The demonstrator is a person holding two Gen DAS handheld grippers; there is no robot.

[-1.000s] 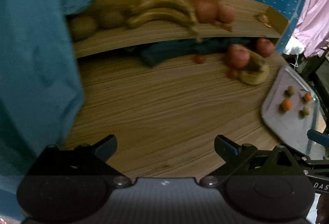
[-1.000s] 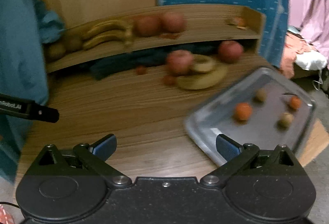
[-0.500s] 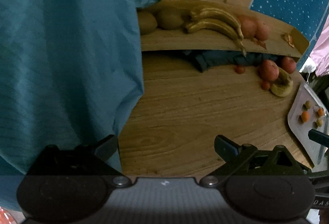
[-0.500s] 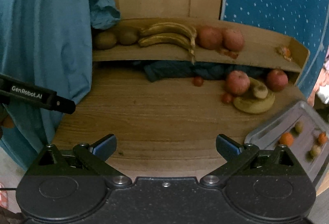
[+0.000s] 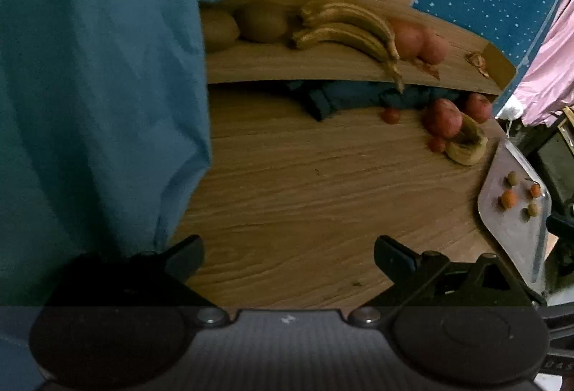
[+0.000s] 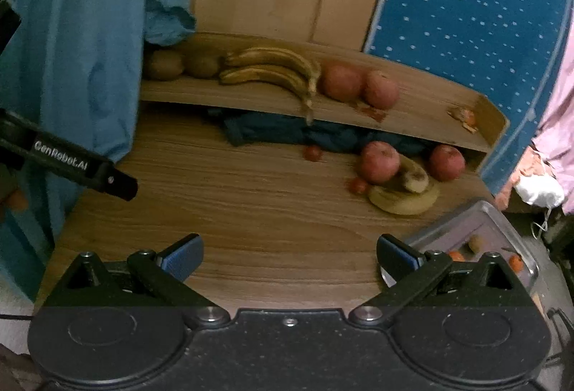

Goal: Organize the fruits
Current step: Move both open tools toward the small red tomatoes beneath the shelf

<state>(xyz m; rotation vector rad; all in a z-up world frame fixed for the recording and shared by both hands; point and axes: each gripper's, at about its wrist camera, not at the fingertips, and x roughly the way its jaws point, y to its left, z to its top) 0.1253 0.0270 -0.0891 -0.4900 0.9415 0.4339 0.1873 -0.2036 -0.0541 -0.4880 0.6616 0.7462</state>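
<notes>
From my left wrist, my left gripper (image 5: 287, 253) hangs over the counter (image 5: 305, 197) with fingers spread, empty; bananas (image 5: 351, 28) lie on the shelf (image 5: 287, 68). From my right wrist, my right gripper (image 6: 288, 254) is likewise spread wide; apples (image 6: 358, 84) sit on the shelf beside the bananas, the tray (image 6: 445, 229) at the counter's right edge.

Bare tabletop (image 6: 251, 211) ahead; teal cloth (image 5: 100, 86) blocks left, tray (image 6: 502, 222) right.

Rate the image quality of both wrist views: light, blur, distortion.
Left wrist view: dim and warm-tinted, the left gripper nearly lost in shadow; the teal cloth fills the left half. Right wrist view: brighter, the bananas and shelf slightly soft, the tray blurred at the edge. Both: fisheye bends the shelf; corners are black.
</notes>
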